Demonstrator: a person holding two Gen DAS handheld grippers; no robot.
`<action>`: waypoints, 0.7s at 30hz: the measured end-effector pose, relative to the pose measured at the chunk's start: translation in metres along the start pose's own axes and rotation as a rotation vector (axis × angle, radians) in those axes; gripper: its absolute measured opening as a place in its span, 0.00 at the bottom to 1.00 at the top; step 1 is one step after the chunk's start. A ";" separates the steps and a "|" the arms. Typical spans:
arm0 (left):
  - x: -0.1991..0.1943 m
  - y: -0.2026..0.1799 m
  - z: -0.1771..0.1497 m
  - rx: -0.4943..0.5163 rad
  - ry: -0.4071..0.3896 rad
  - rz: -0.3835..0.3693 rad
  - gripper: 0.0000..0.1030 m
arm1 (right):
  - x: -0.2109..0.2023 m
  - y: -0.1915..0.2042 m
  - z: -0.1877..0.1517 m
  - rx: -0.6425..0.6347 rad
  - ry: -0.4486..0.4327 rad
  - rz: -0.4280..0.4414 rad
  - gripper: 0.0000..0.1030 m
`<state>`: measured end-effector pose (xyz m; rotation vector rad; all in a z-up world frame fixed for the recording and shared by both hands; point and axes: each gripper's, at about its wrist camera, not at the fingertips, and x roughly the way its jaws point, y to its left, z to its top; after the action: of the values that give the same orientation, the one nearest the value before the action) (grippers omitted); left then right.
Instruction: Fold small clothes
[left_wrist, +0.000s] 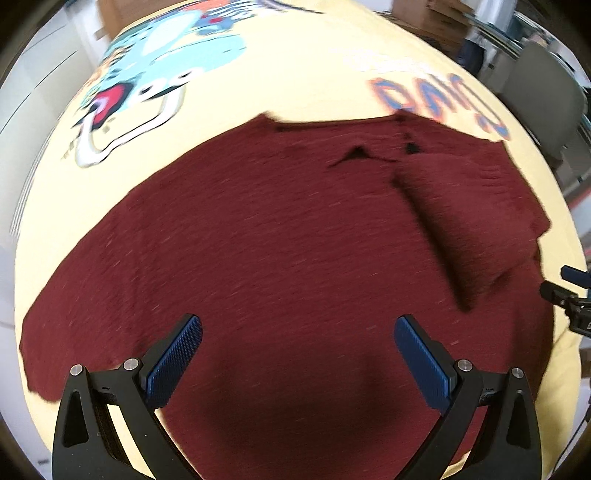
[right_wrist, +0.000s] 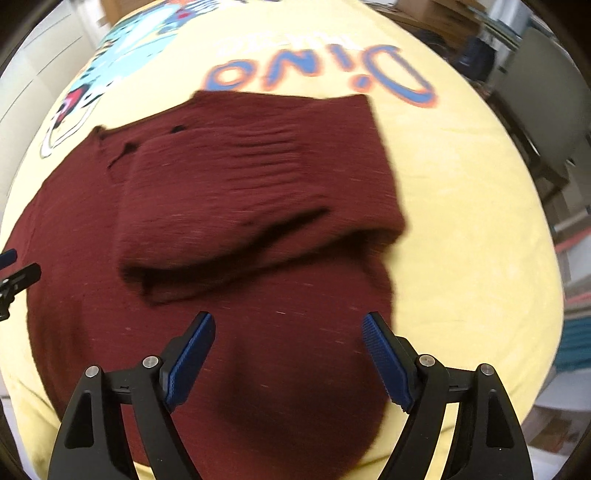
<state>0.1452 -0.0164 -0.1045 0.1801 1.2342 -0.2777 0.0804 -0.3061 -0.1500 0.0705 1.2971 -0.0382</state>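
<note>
A dark red knit garment (left_wrist: 258, 240) lies spread on a yellow printed cloth (left_wrist: 295, 74). Its right sleeve (left_wrist: 472, 221) is folded inward over the body, also in the right wrist view (right_wrist: 251, 184). My left gripper (left_wrist: 297, 354) is open and empty, hovering over the garment's near left part. My right gripper (right_wrist: 288, 350) is open and empty above the garment's (right_wrist: 92, 258) near right part, just below the folded sleeve. The right gripper's tip shows at the right edge of the left wrist view (left_wrist: 569, 291); the left gripper's tip shows at the left edge of the right wrist view (right_wrist: 14, 273).
The yellow cloth (right_wrist: 461, 221) carries a cartoon dinosaur print (left_wrist: 155, 74) and blue "Dino" lettering (right_wrist: 325, 70). Cardboard boxes (left_wrist: 436, 18) and a grey chair (left_wrist: 543, 92) stand beyond the far right edge. White cabinets (left_wrist: 37, 74) are on the left.
</note>
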 end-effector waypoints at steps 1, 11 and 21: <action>-0.001 -0.009 0.004 0.017 -0.005 -0.011 0.99 | -0.001 -0.003 -0.001 0.007 -0.001 -0.005 0.81; -0.002 -0.112 0.023 0.298 -0.040 -0.047 0.99 | -0.008 -0.025 -0.015 0.033 -0.005 -0.017 0.81; 0.044 -0.175 0.041 0.443 0.023 -0.024 0.99 | -0.006 -0.044 -0.024 0.068 -0.002 0.008 0.81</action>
<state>0.1422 -0.1999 -0.1308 0.5510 1.1845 -0.5704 0.0522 -0.3485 -0.1521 0.1338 1.2934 -0.0752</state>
